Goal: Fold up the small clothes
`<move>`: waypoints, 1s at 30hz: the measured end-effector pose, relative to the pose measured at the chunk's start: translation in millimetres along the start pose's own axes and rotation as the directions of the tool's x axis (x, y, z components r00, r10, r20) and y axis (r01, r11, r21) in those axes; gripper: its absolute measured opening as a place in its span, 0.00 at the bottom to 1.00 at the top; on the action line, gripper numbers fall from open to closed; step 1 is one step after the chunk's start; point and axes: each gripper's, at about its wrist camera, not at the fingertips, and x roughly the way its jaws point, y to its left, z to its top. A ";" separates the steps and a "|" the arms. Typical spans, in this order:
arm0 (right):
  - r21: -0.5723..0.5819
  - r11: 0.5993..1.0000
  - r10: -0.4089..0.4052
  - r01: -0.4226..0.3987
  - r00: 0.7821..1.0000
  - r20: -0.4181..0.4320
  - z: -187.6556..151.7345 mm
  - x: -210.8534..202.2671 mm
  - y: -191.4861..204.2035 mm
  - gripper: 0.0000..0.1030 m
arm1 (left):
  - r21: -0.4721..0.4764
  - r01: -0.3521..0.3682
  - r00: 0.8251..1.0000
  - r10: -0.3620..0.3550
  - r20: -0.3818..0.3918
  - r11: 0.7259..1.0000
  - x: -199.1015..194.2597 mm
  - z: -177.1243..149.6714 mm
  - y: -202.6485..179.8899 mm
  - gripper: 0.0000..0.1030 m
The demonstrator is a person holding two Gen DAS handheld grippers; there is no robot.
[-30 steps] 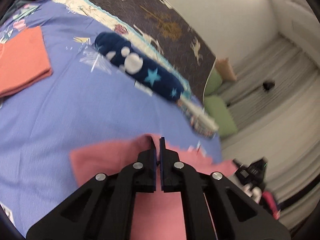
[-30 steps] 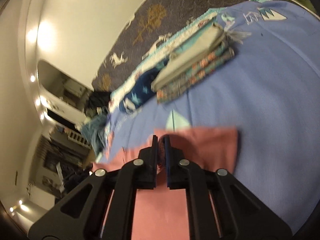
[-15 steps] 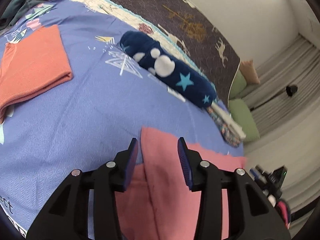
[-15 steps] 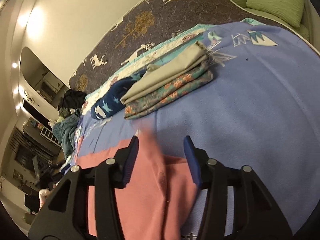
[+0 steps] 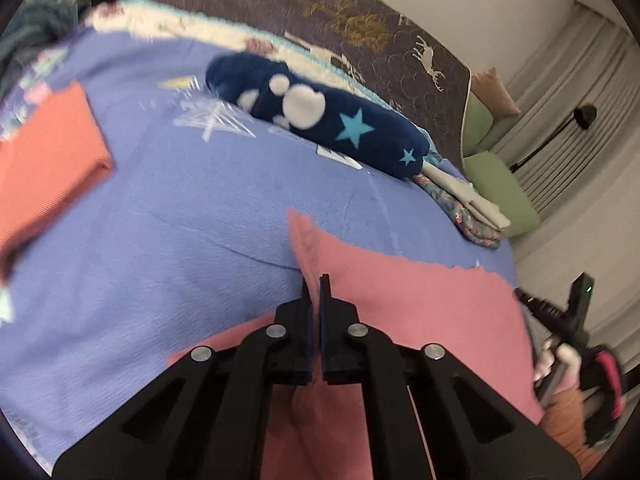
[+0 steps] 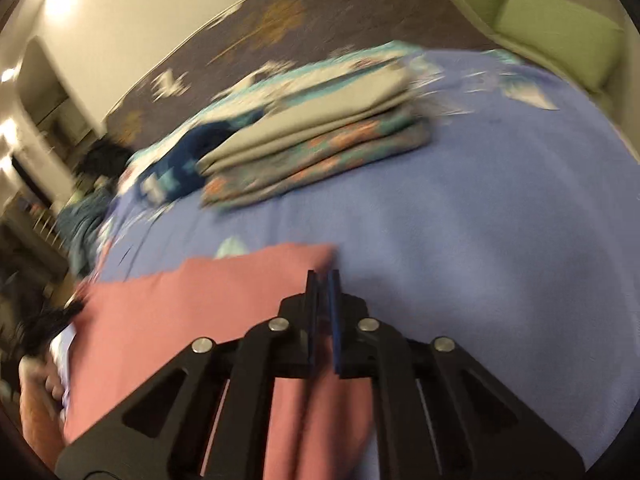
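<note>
Pink cloth (image 5: pixel 400 320) lies on the blue bedspread (image 5: pixel 160 240), spread right under and ahead of both tools. Left gripper (image 5: pixel 314 284) has just been closing, jaws now pinched together on the cloth's left edge. Right gripper (image 6: pixel 323 280) likewise just closing, now clamped on a fold of the pink cloth (image 6: pixel 192 312) at its right edge, near the far corner. Ahead of the right gripper: stack of folded clothes (image 6: pixel 320 140). Ahead of the left: navy star-print roll (image 5: pixel 320 120); far left of it, folded orange cloth (image 5: pixel 44 160). Right view blurred.

Warm indoor light, motion blur (fisheye-warped)
</note>
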 end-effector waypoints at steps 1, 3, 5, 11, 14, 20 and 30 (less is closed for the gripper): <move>0.064 0.998 0.001 -0.001 1.000 0.012 -1.7 -8.2 -11.4 0.17 | 0.014 -0.027 1.000 0.027 0.011 1.000 -7.8 -3.3 -0.9 0.02; 0.132 0.990 0.051 -0.052 0.999 0.012 -7.3 -22.9 -25.2 0.23 | 0.063 -0.121 0.992 0.119 0.042 0.991 -26.2 -13.1 -5.5 0.03; 0.133 0.988 0.081 -0.083 0.996 0.021 -20.7 -48.4 -30.7 0.25 | 0.105 -0.169 0.984 0.163 0.066 0.980 -44.8 -24.6 -13.3 0.13; 0.084 0.979 0.189 -0.188 0.982 -0.005 -83.5 -109.1 -25.6 0.38 | 0.130 -0.058 0.997 0.050 0.065 0.990 -90.4 -75.4 -38.8 0.45; 0.065 0.970 0.239 -0.236 0.970 -0.050 -123.0 -128.4 -23.2 0.41 | 0.075 0.017 1.000 -0.018 0.006 0.997 -101.7 -111.3 -36.6 0.46; 0.056 0.957 0.291 -0.286 0.952 -0.098 -160.6 -137.7 -18.8 0.50 | -0.082 0.058 0.996 -0.063 -0.062 0.995 -110.8 -163.5 -13.7 0.46; 0.043 0.972 0.235 -0.232 0.967 -0.102 -161.6 -144.1 -20.8 0.01 | -0.101 0.017 0.996 -0.026 -0.089 0.995 -125.0 -197.6 -14.6 0.02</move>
